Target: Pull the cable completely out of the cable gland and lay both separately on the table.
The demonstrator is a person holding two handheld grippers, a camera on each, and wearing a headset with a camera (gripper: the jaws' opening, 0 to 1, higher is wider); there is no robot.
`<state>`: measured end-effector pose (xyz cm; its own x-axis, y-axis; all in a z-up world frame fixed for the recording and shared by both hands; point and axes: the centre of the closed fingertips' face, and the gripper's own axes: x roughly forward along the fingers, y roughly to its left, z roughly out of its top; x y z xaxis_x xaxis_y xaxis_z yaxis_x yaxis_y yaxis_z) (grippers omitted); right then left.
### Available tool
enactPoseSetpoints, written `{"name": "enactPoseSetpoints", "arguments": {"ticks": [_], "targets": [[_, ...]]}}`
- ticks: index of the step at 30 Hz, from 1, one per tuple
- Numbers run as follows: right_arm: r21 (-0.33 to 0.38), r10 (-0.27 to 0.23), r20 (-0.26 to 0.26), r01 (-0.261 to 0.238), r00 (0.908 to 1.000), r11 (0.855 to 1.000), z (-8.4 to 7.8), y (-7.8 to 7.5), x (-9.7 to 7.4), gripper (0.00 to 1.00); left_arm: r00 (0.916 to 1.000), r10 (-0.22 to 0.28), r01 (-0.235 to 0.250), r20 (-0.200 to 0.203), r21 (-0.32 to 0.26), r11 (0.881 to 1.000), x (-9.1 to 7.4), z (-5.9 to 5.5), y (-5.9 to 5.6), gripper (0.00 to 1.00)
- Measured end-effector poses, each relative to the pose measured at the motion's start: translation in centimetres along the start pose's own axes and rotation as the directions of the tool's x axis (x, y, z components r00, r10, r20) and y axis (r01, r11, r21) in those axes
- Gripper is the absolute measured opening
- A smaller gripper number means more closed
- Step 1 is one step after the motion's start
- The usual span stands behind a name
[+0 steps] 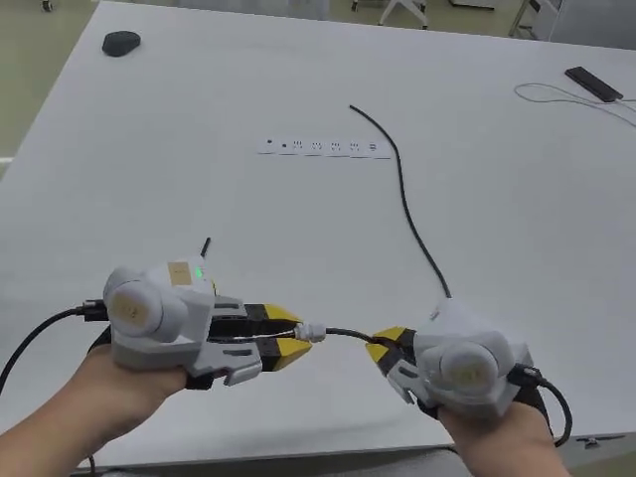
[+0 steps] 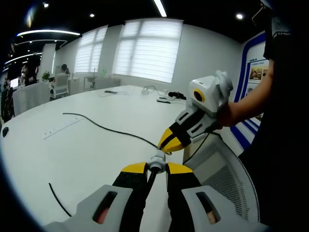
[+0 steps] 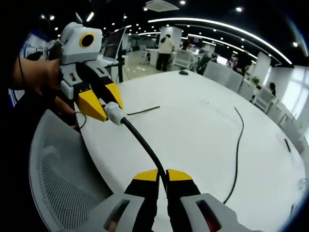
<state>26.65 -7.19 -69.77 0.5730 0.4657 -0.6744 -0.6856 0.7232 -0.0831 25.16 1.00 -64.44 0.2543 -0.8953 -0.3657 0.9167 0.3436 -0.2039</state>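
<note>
The left tongs (image 1: 298, 333) have a pale grey housing with a round cream disc (image 1: 134, 306) on its side, a tan square patch and a lit green light (image 1: 198, 272) on top. Black arms run forward to yellow tips. A black lead (image 1: 40, 333) leaves the rear. The right tongs (image 1: 376, 348) match, with a yellow-centred disc (image 1: 470, 373) and their own black lead (image 1: 556, 397). In the gripper views, grey frames with reddish slots flank the arms. The person wears a black top (image 2: 285, 159).

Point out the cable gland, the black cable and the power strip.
cable gland (image 1: 312, 331), head view, on its white body.
black cable (image 1: 402, 194), head view, midway along its loose length.
power strip (image 1: 323, 147), head view, middle of its top.
</note>
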Motion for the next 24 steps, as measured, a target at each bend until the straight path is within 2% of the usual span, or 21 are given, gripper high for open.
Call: {"name": "enactPoseSetpoints", "arguments": {"ticks": [6, 9, 10, 14, 20, 24], "targets": [[0.081, -0.029, -0.033, 0.031, 0.999, 0.996, -2.6, -1.3, 0.5, 0.0, 1.0, 0.0, 0.0, -0.003, 0.001, 1.0, 0.1, -0.2, -0.1, 0.15], [0.191, -0.03, -0.046, 0.038, 0.9985, 0.981, -4.1, -1.8, 0.8, 0.0, 1.0, 0.004, -0.004, -0.005, 0.0, 1.0, -0.1, -0.3, 0.0, 0.15], [0.236, -0.015, -0.053, 0.027, 0.9985, 0.971, -4.6, -1.7, 1.0, 0.0, 1.0, 0.004, -0.004, -0.006, 0.0, 1.0, -0.1, -0.3, 0.0, 0.15], [0.18, -0.019, -0.055, 0.029, 0.9983, 0.983, -4.6, -1.6, 1.0, 0.0, 0.9999, 0.007, -0.007, -0.015, 0.0, 1.0, -0.3, -0.6, 0.1, 0.15], [0.199, -0.015, -0.051, 0.025, 0.9986, 0.98, -4.3, -1.5, 1.0, 0.0, 0.9999, 0.01, -0.01, -0.006, -0.009, 1.0, -0.4, -0.6, 0.3, 0.15], [0.182, -0.002, -0.058, 0.013, 0.9983, 0.983, -4.2, -1.3, 0.9, 0.01, 0.9999, 0.013, -0.013, -0.002, -0.008, 1.0, -0.4, -0.5, 0.4, 0.15]]}}
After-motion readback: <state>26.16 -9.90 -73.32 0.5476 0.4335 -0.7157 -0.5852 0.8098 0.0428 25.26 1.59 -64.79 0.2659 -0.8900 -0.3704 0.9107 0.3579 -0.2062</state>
